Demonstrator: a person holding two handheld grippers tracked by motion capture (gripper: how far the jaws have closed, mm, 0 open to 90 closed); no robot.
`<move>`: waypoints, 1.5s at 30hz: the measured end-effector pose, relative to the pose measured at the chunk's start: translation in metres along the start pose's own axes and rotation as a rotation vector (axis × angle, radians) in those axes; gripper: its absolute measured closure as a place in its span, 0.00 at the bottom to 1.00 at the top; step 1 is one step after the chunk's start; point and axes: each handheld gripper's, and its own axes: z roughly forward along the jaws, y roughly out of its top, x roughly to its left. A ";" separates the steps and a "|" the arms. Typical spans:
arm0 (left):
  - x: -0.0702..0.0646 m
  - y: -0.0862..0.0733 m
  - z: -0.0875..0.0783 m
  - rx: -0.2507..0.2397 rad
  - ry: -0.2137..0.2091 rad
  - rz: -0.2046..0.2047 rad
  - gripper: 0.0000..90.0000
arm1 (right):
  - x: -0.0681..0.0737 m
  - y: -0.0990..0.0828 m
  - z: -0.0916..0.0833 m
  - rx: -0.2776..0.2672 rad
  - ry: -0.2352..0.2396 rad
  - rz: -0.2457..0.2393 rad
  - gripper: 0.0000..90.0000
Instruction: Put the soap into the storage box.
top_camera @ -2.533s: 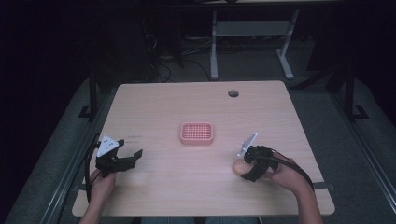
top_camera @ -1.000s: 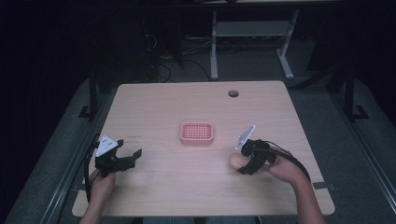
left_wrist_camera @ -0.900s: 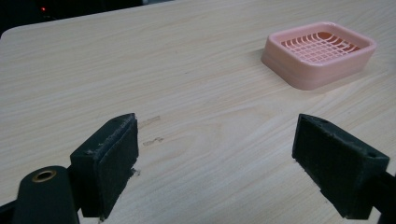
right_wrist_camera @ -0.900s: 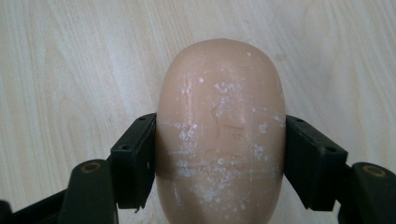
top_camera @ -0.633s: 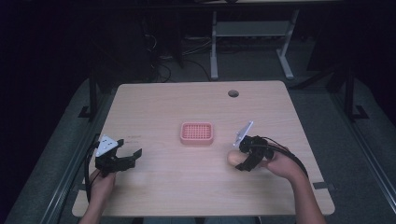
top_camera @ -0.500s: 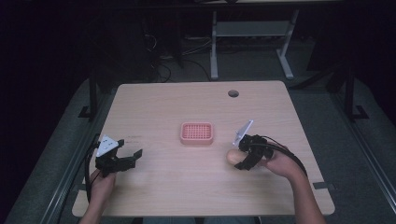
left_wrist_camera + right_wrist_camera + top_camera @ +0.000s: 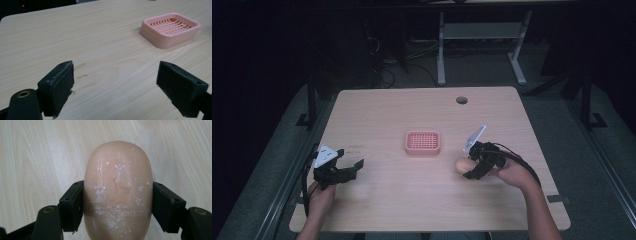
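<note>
— Where does everything sit, taking the pink soap dish [image 7: 423, 142] as the marker?

— The dish lies flat near the middle of the wooden table [image 7: 402, 110], its gridded top facing up. To its right and a little nearer the person, close by but apart from it, is the right gripper [image 7: 468, 167], and between its jaws there is a tan oval bar of soap [image 7: 462, 165].

— Is the soap really gripped?

— Yes. In the right gripper view both black pads press against the long sides of the soap [image 7: 118, 192], one on each flank, with the rounded end pointing away from the camera. The bar's surface is scuffed with pale flecks. Whether it touches the table beneath I cannot tell.

— And the other hand?

— The left gripper [image 7: 348, 167] sits well to the left of the dish and nearer the person, low over the table. Its jaws are spread wide with nothing between them — in the left gripper view, bare wood shows in the gap, and the dish [image 7: 170, 30] stands beyond, up and to the right.
</note>
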 end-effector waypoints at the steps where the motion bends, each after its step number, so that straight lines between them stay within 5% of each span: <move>1: 0.000 0.000 0.000 0.001 0.000 0.000 0.16 | 0.000 0.000 0.000 -0.002 0.001 0.000 0.35; 14: 0.000 0.000 0.000 0.005 0.001 0.002 0.16 | -0.003 0.003 -0.003 0.003 0.003 -0.006 0.35; 45: 0.000 0.001 0.000 0.002 -0.001 0.000 0.16 | -0.015 0.049 0.000 0.026 0.003 -0.067 0.35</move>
